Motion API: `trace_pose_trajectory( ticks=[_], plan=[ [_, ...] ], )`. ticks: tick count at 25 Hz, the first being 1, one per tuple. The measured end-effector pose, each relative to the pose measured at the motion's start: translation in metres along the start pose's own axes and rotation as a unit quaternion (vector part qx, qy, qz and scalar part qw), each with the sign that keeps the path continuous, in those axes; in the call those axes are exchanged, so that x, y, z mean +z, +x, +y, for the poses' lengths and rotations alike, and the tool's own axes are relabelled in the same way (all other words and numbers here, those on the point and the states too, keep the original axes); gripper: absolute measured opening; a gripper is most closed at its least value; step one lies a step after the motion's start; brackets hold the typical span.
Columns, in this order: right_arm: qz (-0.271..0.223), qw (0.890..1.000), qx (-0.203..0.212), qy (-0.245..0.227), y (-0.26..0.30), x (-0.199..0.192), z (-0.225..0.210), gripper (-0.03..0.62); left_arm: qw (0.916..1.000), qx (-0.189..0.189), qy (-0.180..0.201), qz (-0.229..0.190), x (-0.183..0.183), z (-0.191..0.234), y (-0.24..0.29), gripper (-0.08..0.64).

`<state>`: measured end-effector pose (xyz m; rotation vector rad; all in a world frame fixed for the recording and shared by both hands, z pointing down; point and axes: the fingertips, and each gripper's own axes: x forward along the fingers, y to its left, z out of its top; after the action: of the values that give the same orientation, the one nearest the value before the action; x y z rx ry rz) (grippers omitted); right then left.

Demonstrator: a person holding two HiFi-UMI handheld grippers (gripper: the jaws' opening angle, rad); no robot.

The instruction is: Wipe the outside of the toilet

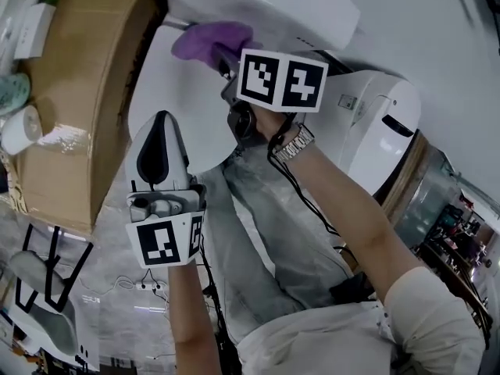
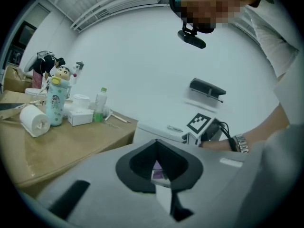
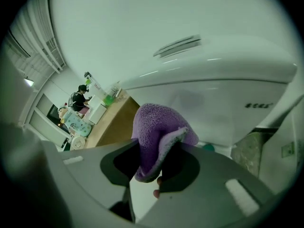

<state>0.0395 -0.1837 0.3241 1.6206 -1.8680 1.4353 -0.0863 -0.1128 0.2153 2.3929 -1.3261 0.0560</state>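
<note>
Step in hand, as judged: wiping the toilet at its rear, where the lid meets the tank. Right gripper clamped on a bunched purple cloth, which appears to sit against the tank's lower front. To do it well: flat face of cloth on the porcelain, even pressure, overlapping strokes along the seam, jaw tips off the surface. Right forearm stretched forward over the lid. Left gripper hangs above the lid's near side, jaws together, empty
</note>
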Motion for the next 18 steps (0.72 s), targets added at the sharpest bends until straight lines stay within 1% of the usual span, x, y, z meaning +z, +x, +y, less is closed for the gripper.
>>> trace_pose_trajectory(
  ticks=[4,11,14,18],
  plan=[
    [0.005,0.999,-0.025,0.027,-0.032,-0.014,-0.051,0.098,0.9999,-0.015,-0.005,-0.004,0.003,-0.044,0.009,0.006],
    [-0.01,0.996,-0.058,0.073,-0.069,-0.017,-0.129,0.098,0.9986,-0.051,0.016,0.007,-0.004,-0.099,0.029,0.006],
    [-0.014,0.993,-0.075,0.09,-0.077,-0.021,-0.159,0.098,0.9981,-0.059,0.02,0.006,-0.005,-0.112,0.035,0.006],
    [-0.018,0.988,-0.1,0.118,-0.076,-0.028,-0.19,0.1,0.9973,-0.069,0.016,0.019,-0.017,-0.112,0.043,0.006]
  ],
)
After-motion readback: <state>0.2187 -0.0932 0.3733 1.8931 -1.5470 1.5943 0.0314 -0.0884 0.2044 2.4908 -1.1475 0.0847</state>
